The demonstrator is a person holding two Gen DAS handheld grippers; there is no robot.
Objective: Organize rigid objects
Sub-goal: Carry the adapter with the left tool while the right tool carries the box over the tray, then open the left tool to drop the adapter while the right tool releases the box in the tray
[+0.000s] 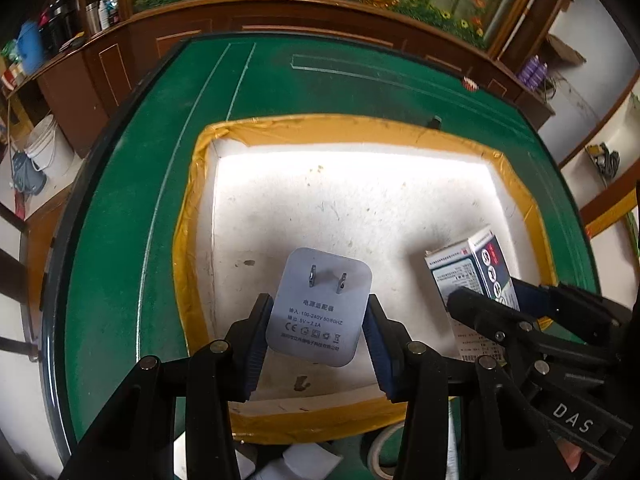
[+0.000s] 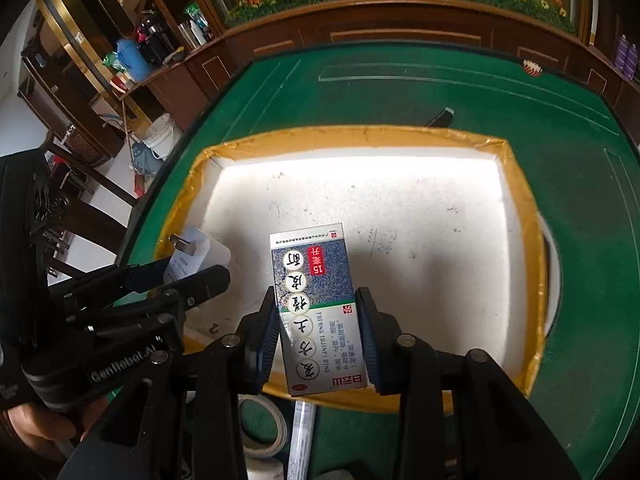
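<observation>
I am holding a white power adapter [image 1: 320,308] in my left gripper [image 1: 318,344], its blue pads pressing both sides, its two metal prongs facing the camera. It is hanging over the near part of a shallow white tray [image 1: 360,208] edged in yellow tape. Just to its right, my right gripper [image 2: 318,340] is clamping a small medicine box [image 2: 316,304] printed with Chinese characters, also above the tray's near edge. The tray is sitting on a green table [image 1: 132,200]. A roll of tape [image 2: 262,424] is lying on the table below the tray.
</observation>
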